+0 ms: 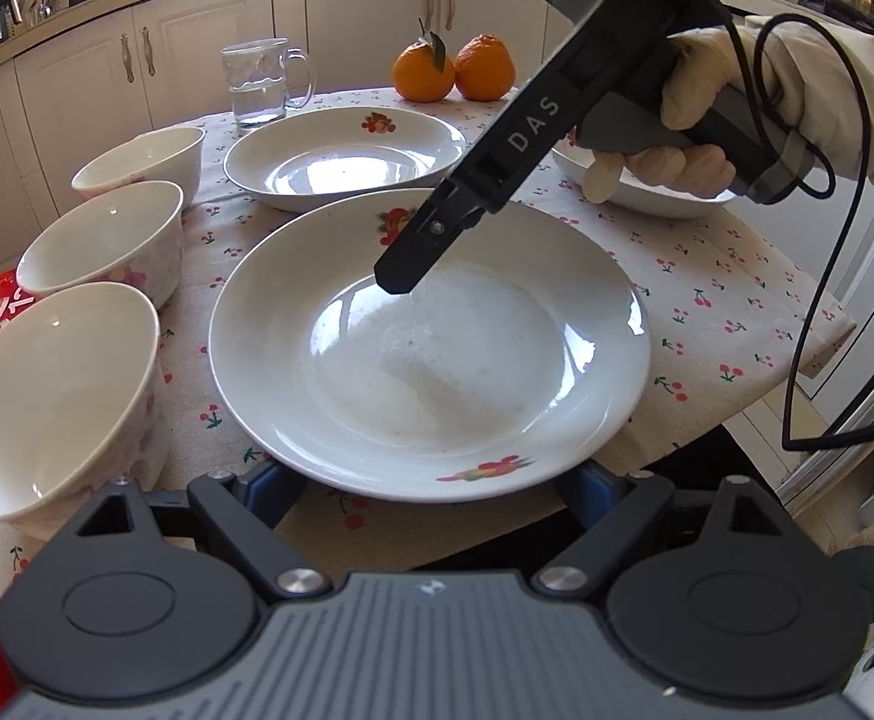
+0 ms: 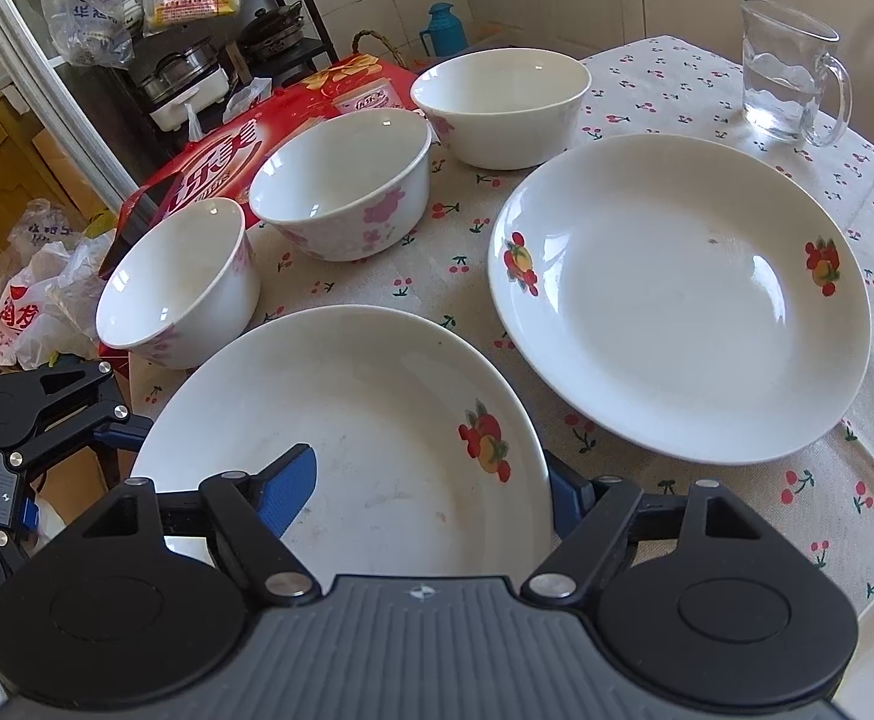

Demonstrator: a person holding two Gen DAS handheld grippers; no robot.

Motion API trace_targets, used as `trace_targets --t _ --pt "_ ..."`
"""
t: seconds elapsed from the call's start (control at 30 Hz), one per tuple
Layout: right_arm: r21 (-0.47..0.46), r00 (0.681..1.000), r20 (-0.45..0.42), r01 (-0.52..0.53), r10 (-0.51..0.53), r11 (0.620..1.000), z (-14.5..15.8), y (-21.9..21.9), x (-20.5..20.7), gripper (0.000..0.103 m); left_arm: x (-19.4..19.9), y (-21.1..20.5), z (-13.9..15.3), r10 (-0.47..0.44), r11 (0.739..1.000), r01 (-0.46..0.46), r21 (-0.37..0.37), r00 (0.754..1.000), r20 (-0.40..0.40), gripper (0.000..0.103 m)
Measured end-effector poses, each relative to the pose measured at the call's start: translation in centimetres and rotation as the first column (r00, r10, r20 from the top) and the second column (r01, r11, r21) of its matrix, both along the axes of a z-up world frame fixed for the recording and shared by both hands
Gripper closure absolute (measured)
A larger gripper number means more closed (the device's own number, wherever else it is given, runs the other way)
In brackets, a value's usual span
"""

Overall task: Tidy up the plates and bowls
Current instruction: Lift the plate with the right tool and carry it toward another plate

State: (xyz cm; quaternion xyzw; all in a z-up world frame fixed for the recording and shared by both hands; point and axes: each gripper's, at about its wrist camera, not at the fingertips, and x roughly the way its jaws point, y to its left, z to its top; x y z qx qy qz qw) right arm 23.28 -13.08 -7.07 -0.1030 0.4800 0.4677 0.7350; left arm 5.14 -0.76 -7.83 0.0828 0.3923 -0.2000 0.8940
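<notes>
A white plate with fruit decals lies at the near table edge; it also shows in the right wrist view. My left gripper is open, its blue fingers under the plate's near rim and mostly hidden. My right gripper is open astride the plate's rim, one blue finger over the inside, the other outside; it shows in the left view. A second plate lies behind. A third plate lies under the gloved hand. Three white bowls stand left.
A glass mug with water and two oranges stand at the far side of the cherry-print tablecloth. A red box lies beside the bowls. The table edge drops off at the right and near side.
</notes>
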Motion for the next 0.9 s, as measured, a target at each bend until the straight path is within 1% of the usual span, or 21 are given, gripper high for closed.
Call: trace_targets --t 0.23,0.43,0.67,0.9 --pt "0.003 1.000 -0.009 0.023 -0.023 1.000 0.3 -0.9 -0.7 0.021 0.1 -0.4 0.2 -0.031 1.000 0.031 0.002 0.999 -0.019 0.015" --pt "0.028 0.998 -0.019 0.066 -0.065 0.997 0.8 -2.4 -1.3 0.021 -0.1 -0.8 0.7 -0.067 0.998 0.067 0.002 0.997 -0.028 0.016" --pt "0.047 0.993 -0.014 0.119 -0.118 0.992 1.6 -4.6 -1.8 0.021 0.4 -1.9 1.4 -0.117 0.993 0.118 0.011 0.993 -0.022 0.018" --pt "0.063 0.984 0.014 0.177 -0.178 0.982 2.5 -6.8 -2.1 0.020 1.4 -3.5 2.2 -0.178 0.984 0.178 0.023 0.984 -0.005 0.018"
